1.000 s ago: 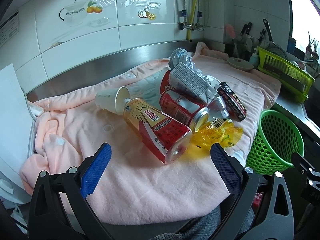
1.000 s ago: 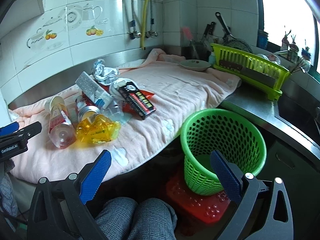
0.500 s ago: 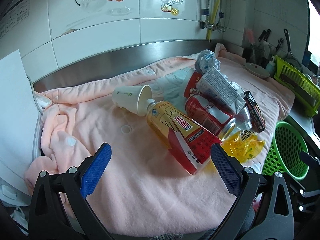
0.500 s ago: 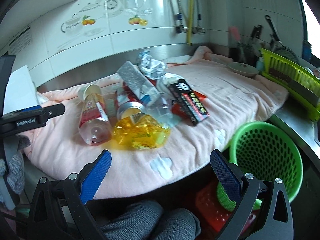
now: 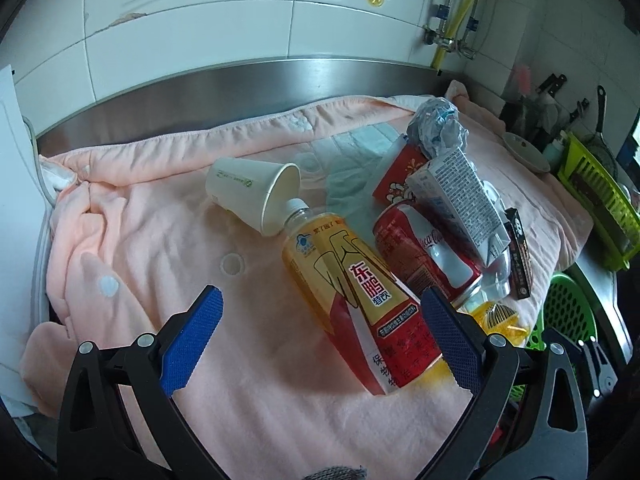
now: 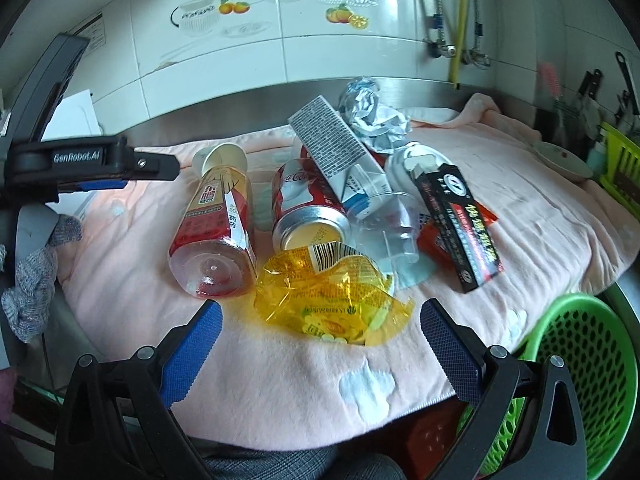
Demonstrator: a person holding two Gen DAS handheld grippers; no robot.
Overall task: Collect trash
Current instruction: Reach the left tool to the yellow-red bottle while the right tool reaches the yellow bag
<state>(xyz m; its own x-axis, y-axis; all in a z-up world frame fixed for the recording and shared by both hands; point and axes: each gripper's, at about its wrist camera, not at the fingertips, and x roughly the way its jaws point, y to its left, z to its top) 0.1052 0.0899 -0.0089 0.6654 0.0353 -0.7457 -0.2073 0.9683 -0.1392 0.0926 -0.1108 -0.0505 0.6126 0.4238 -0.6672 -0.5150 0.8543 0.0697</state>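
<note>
Trash lies piled on a pink towel (image 5: 168,240): a paper cup (image 5: 252,192), a yellow-and-red drink bottle (image 5: 356,300) (image 6: 218,224), a red cola can (image 5: 424,256) (image 6: 306,208), a grey carton (image 5: 464,196) (image 6: 336,152), crumpled foil (image 5: 438,128) (image 6: 372,112), a black box (image 6: 458,224) and a yellow wrapper (image 6: 332,300). My left gripper (image 5: 318,322) is open, low over the towel, its right finger beside the bottle's base. My right gripper (image 6: 320,336) is open just in front of the yellow wrapper. The green waste basket (image 6: 580,376) (image 5: 568,316) stands below the counter edge at the right.
A tiled wall with a steel upstand (image 5: 280,80) runs behind the towel. A small dish (image 6: 560,160) and a green dish rack (image 5: 596,188) sit at the far right. The left gripper's body (image 6: 76,164) and a gloved hand (image 6: 36,276) fill the right wrist view's left side.
Both grippers have moved in closer to the trash pile and swung left; the basket has slid toward the right edge of both views. Both stay open.
</note>
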